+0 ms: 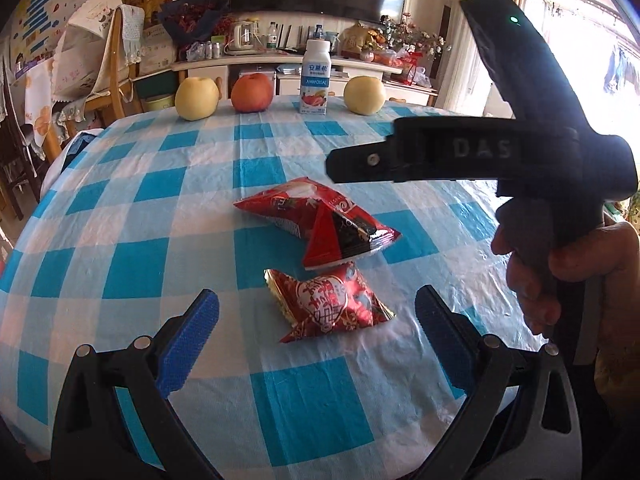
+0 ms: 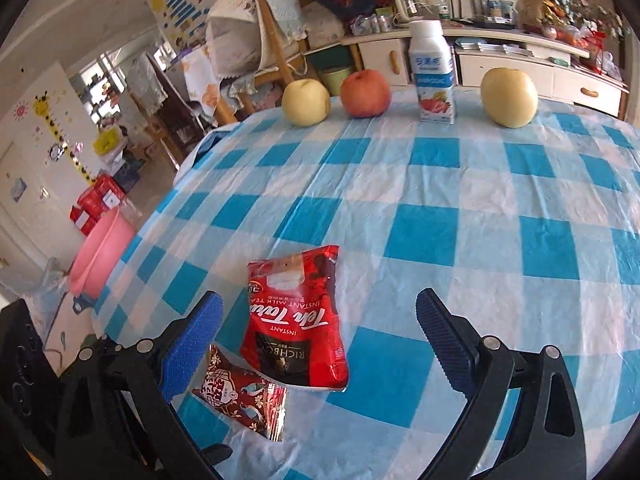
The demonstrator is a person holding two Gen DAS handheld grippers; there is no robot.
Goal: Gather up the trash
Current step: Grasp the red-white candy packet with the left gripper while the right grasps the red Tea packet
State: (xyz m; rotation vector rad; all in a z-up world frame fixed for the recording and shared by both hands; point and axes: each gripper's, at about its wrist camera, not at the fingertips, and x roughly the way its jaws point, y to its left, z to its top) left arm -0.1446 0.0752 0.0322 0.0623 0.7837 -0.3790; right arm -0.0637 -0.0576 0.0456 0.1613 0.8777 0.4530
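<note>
Checked tablecloth (image 2: 440, 184): milk-tea packet (image 2: 296, 320) lies lengthwise, top edge pointing away.

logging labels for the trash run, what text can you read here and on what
"Teh Tarik", "INSTANT MILK TEA", "INSTANT", "RICHBO…": red tea packet, printed upside down.
"DAS": right gripper body.
"AMBROSIAL": milk bottle; its Chinese name is too blurred.
Small red wrapper: ornate characters, unreadable.
Wall posters: too small.

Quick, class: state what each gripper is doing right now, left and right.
Left gripper: open, holding nothing; the small red wrapper lies between its fingers.
Right gripper: open, holding nothing, over the milk tea packet.
</note>
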